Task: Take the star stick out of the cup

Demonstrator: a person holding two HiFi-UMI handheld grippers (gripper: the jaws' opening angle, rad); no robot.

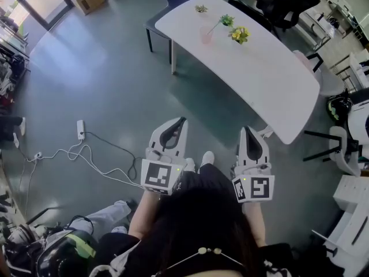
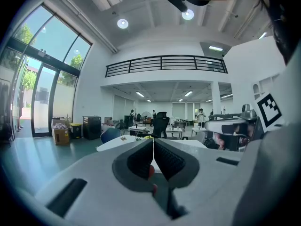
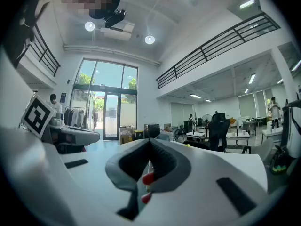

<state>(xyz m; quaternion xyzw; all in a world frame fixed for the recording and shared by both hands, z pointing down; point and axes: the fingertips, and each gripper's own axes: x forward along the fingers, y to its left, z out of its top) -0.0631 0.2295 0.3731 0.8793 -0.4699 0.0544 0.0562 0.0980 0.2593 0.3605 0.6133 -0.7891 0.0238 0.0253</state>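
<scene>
I'm at the approach: my left gripper [image 1: 180, 122] and right gripper [image 1: 247, 130] are both pressed together, empty. The star stick [image 1: 225, 21] leans in the cup [image 1: 206, 36] on the table [image 1: 271, 79] at twelve o'clock, well apart. Next I step closer and spread one gripper.

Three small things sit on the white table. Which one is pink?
The cup, with the green-topped star stick leaning out of it; the yellow flowers beside it and the small greenish item are not pink.
</scene>
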